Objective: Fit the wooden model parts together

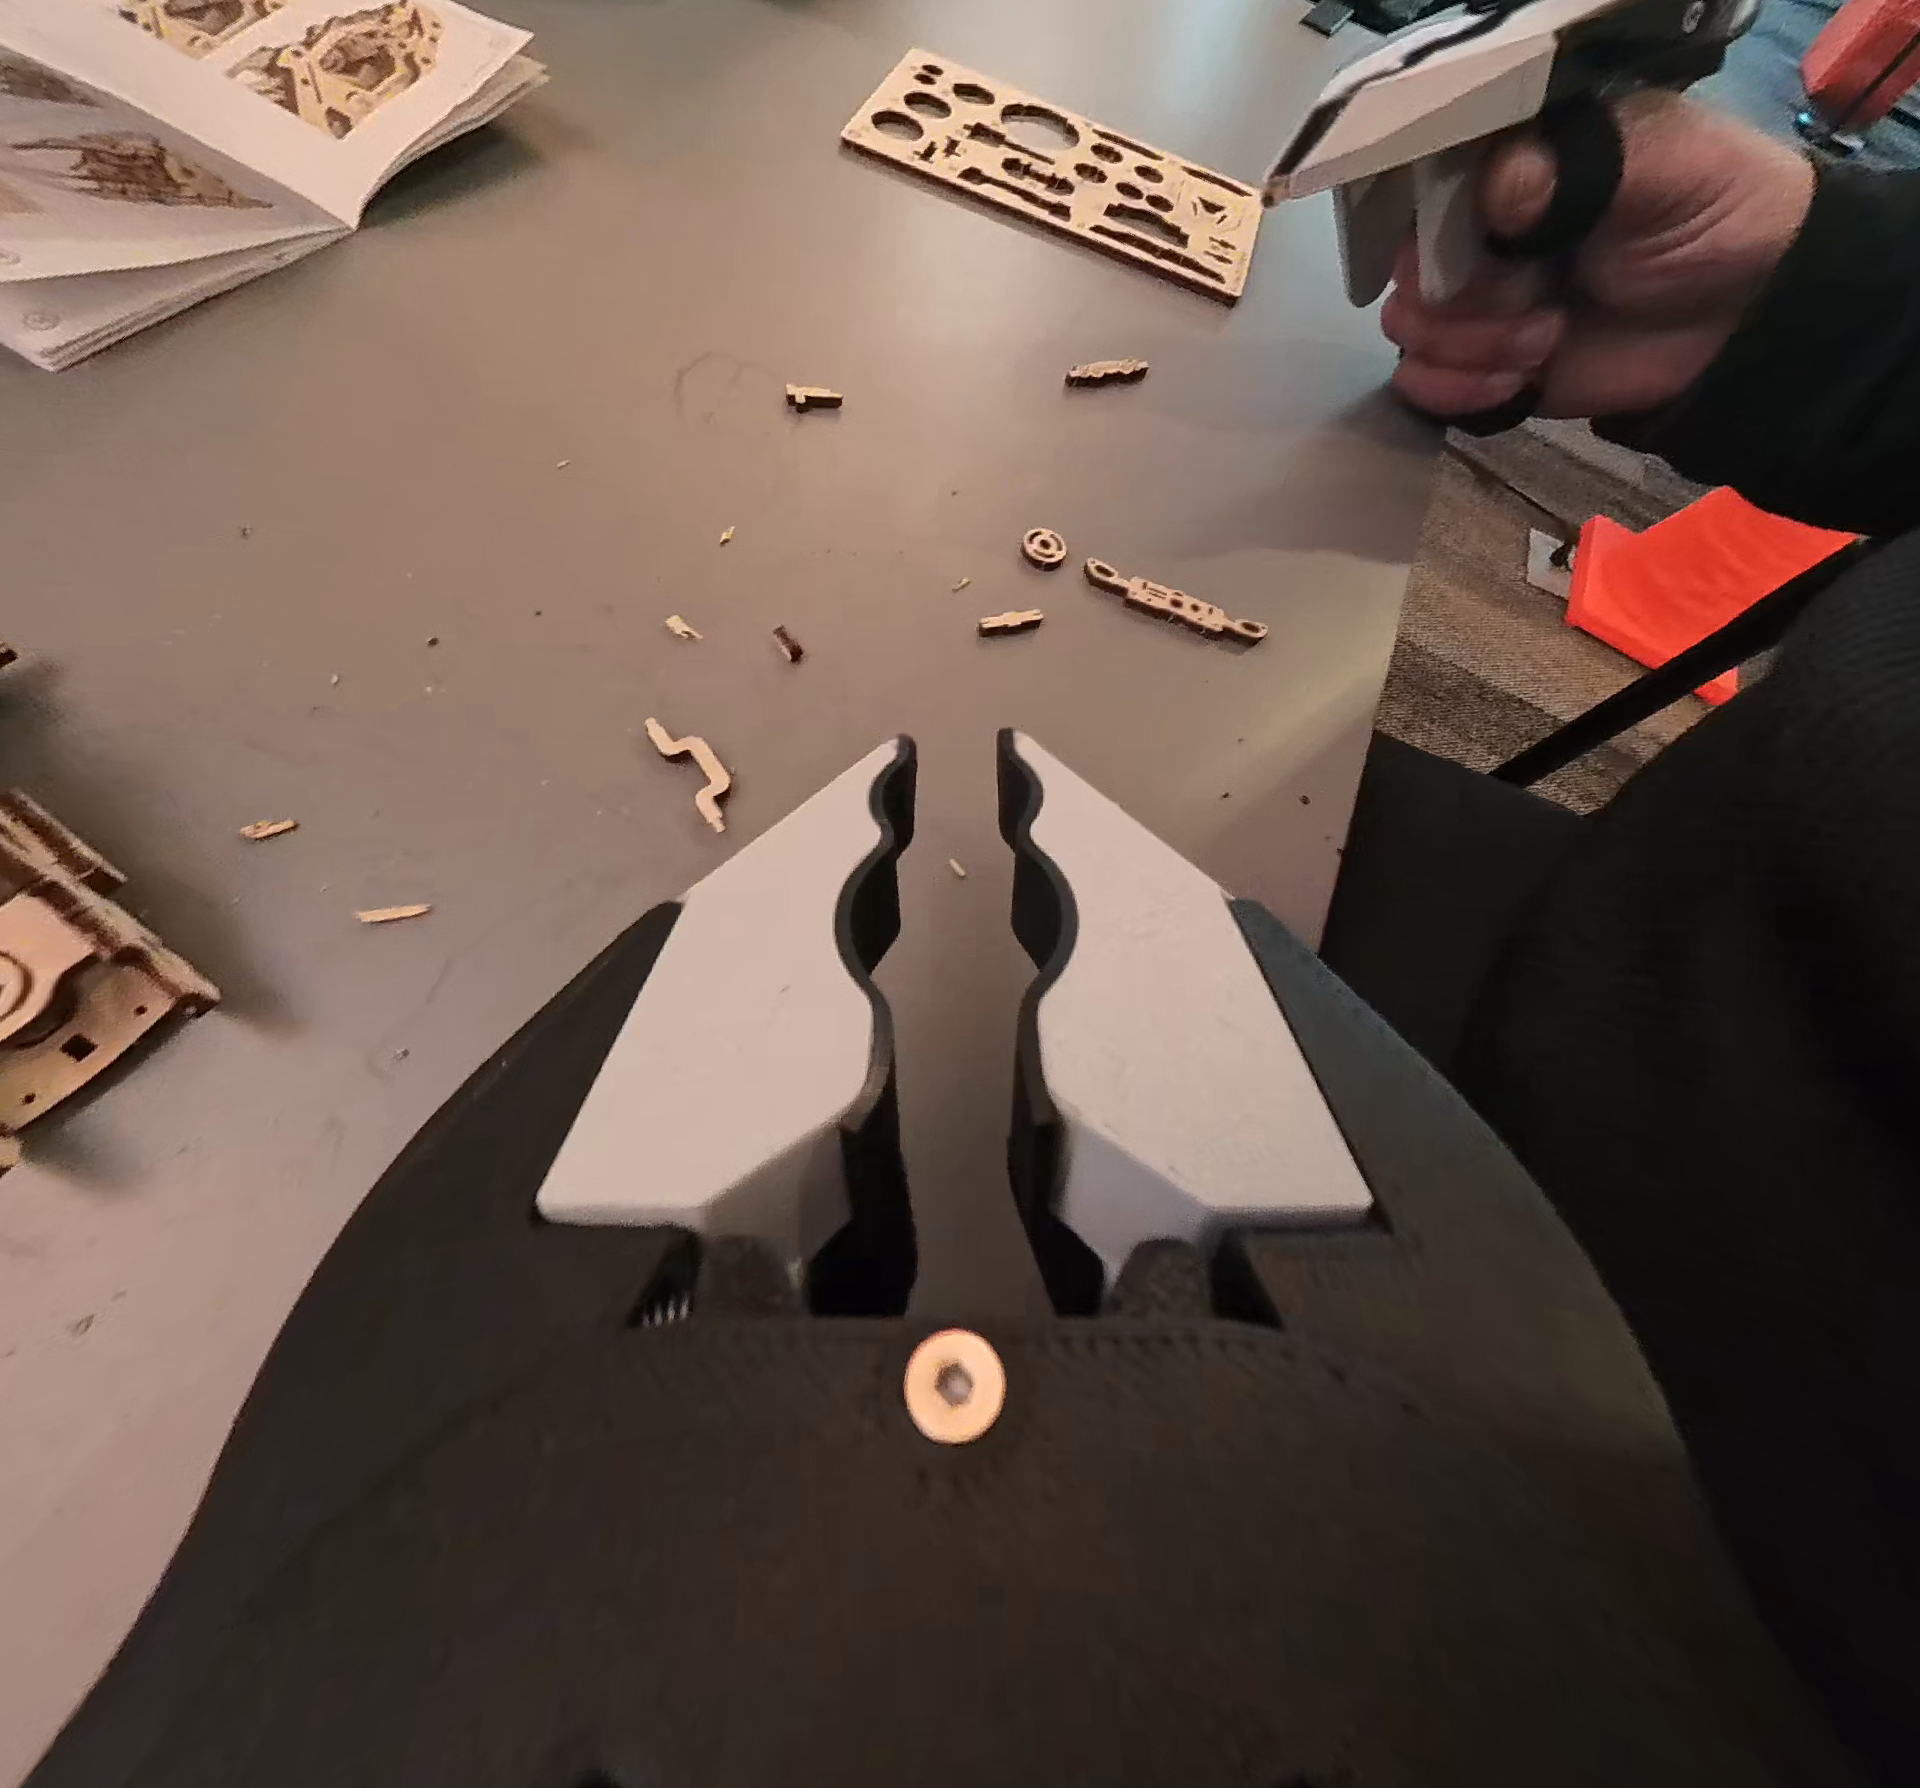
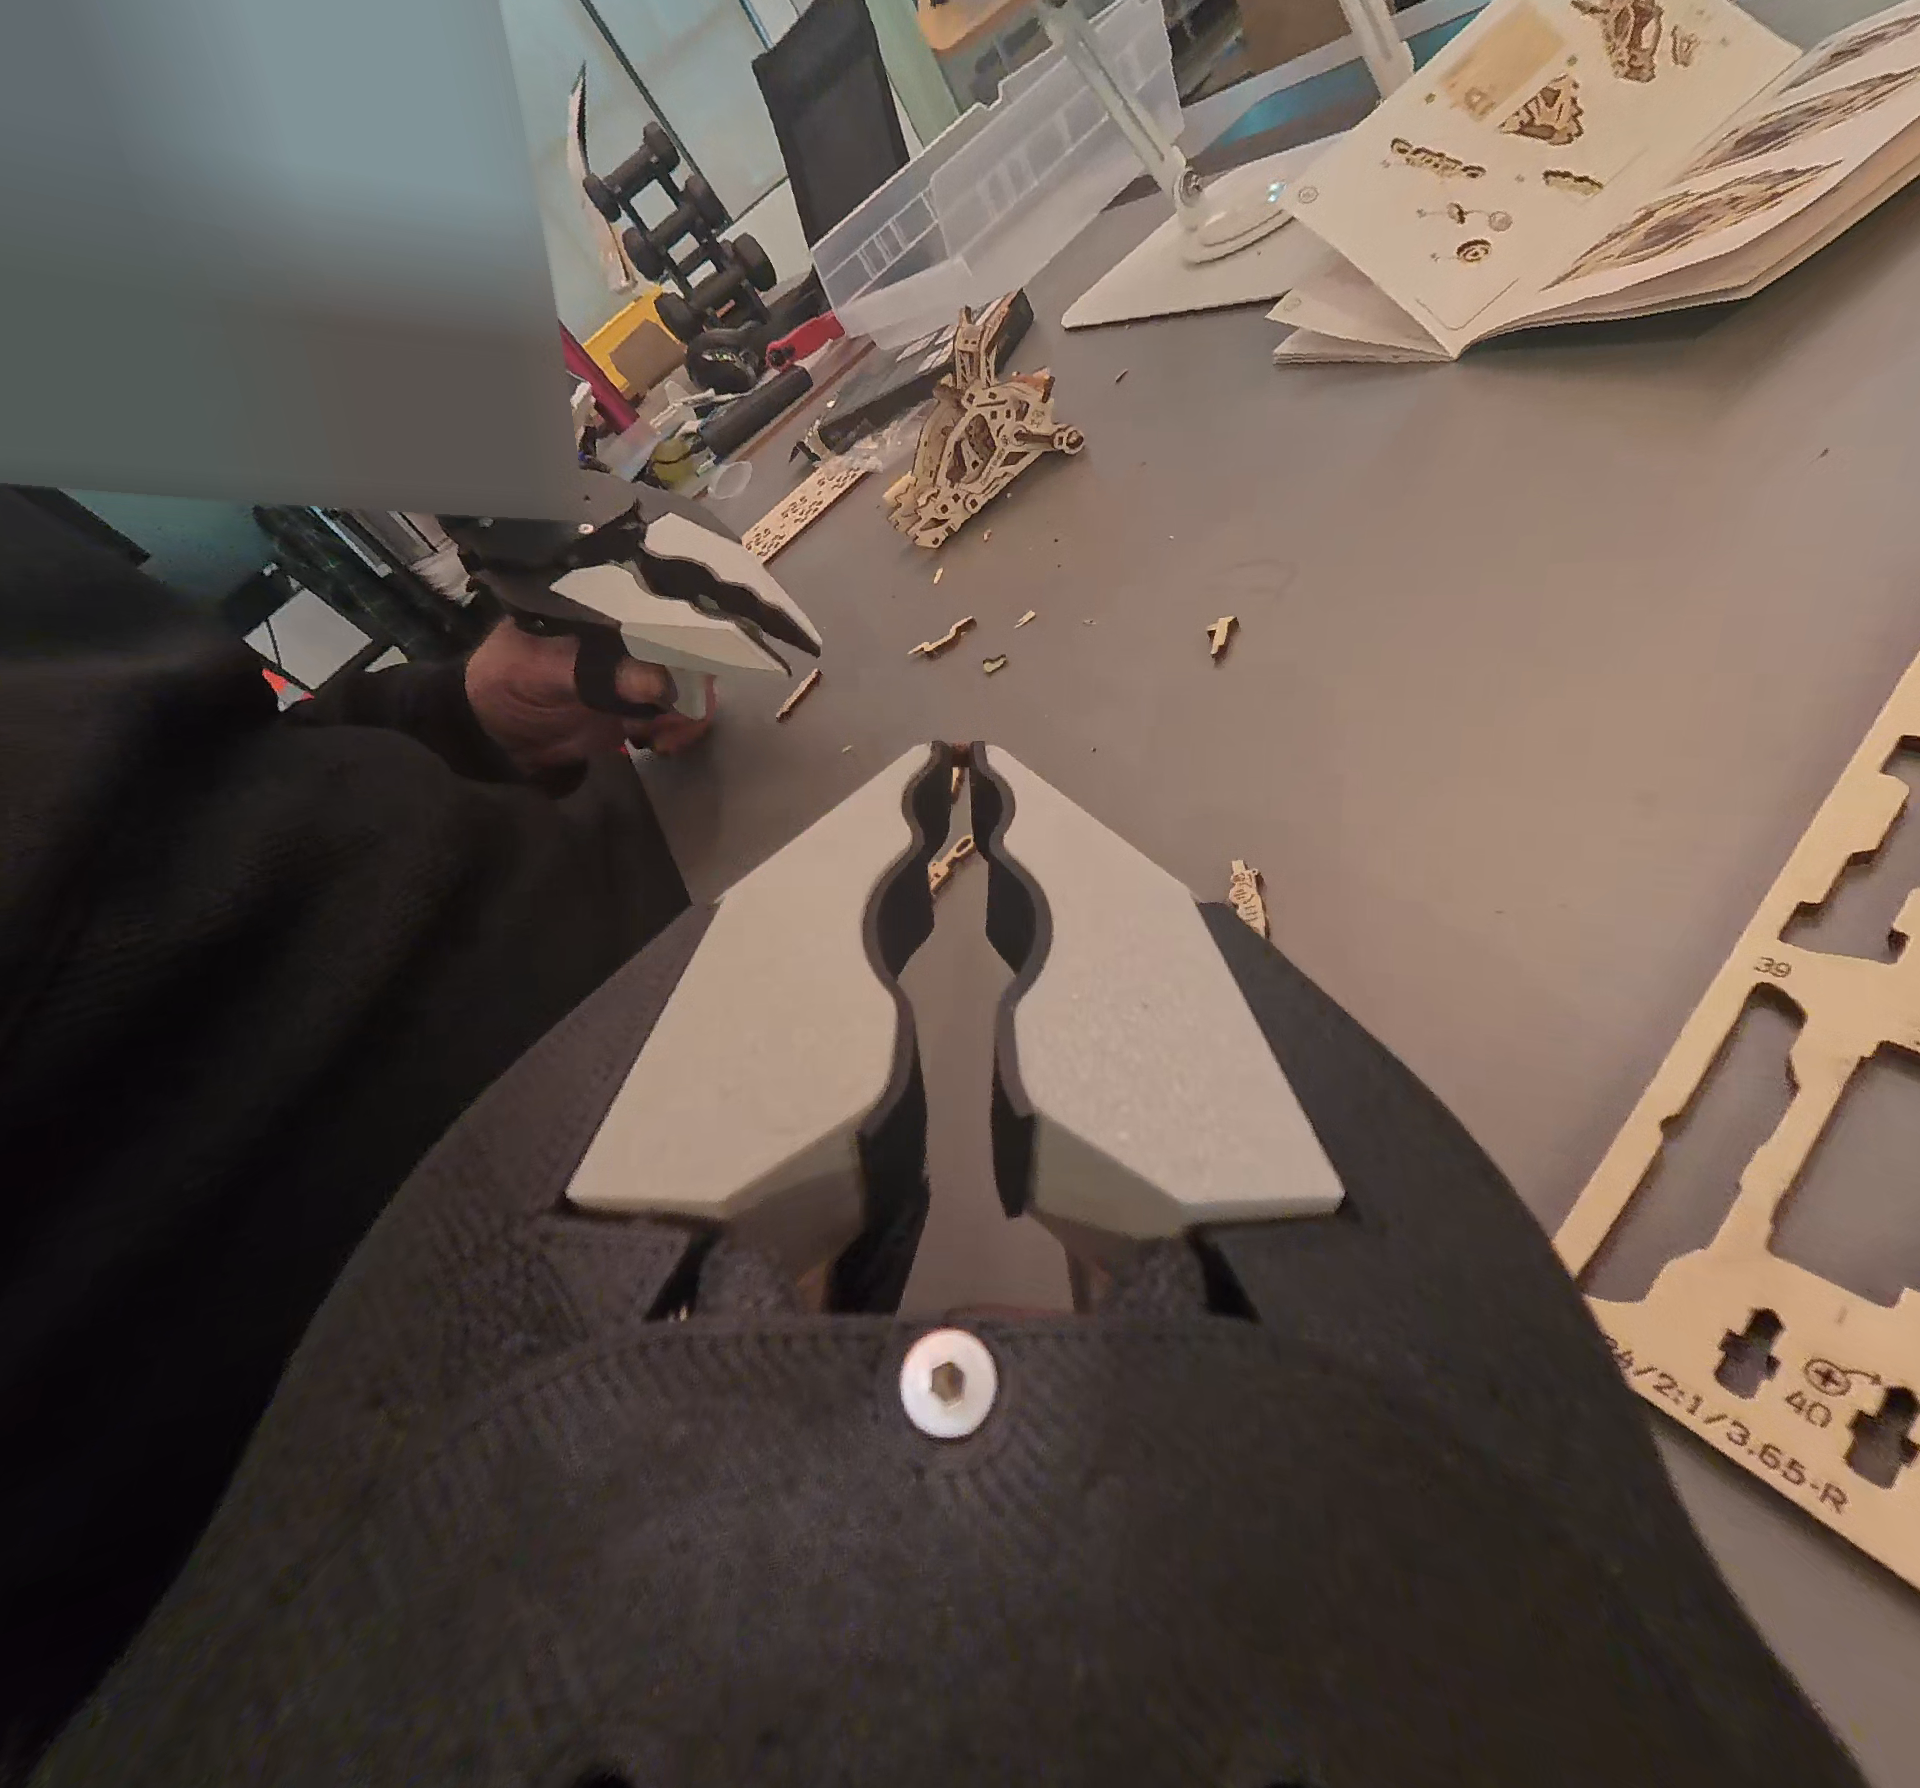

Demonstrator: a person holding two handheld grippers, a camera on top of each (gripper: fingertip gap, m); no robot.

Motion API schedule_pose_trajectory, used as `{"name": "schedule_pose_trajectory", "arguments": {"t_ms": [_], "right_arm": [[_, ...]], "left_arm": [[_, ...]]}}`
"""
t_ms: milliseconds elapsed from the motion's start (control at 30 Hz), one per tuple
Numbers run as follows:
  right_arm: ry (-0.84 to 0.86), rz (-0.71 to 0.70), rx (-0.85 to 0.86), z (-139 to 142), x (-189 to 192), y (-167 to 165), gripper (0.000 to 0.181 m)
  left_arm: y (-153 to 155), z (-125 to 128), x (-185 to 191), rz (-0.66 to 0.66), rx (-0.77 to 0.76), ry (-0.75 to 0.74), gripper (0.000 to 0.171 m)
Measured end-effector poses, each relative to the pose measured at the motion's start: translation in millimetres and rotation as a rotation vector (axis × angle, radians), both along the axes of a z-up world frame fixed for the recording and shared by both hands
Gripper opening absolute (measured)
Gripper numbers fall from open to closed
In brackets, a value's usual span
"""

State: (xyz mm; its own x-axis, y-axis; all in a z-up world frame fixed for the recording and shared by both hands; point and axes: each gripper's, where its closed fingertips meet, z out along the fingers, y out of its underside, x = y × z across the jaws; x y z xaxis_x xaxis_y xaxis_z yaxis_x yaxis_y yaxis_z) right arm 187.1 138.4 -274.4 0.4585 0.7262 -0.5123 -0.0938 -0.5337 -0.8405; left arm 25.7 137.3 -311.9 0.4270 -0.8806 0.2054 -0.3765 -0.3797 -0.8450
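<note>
**Q:** What's most likely to bite you from here?

**A:** From my seat, the small stuff. My right tongs [image 2: 961, 749] are pinched nearly together at the tips with a tiny brown sliver showing between them. I can't tell if that's a part I'm actually holding or just a scrap behind the tips. If it's a part, a loose pinch like that could let it flip out onto the tabletop [image 1: 623, 491] among the splinters. My left tongs [image 1: 956, 736] are a little apart and empty, low over the near edge.

**Q:** And the pieces themselves?

**A:** The long slotted strip [image 1: 1174, 600] lies flat, near right, long axis running left-right and slanting toward me at its right end. The small ring [image 1: 1042, 549] sits just beside its left tip. The half-built model [image 2: 971, 434] stands far left, tilted. Sweeping low could knock the strip off the right edge.
</note>
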Motion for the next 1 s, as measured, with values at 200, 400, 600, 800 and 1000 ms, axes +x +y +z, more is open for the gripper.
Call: {"name": "schedule_pose_trajectory", "arguments": {"t_ms": [200,400,600,800,1000], "right_arm": [[-0.050,0.016,0.006,-6,-5,-2,0.001],[-0.060,0.017,0.010,-7,-6,-3,0.001],[-0.083,0.023,0.019,-9,-8,-4,0.001],[-0.086,0.025,0.020,-10,-8,-4,0.001],[-0.131,0.025,0.018,-15,-11,-4,0.001]], "left_arm": [[7,-7,-11,0.034,0.017,0.061,0.013],[14,-12,-11,0.048,0.026,0.117,0.015],[17,-10,-19,0.067,0.046,0.143,0.016],[14,-13,-40,0.084,0.055,0.189,0.018],[5,-22,-58,0.098,0.056,0.262,0.020]]}}
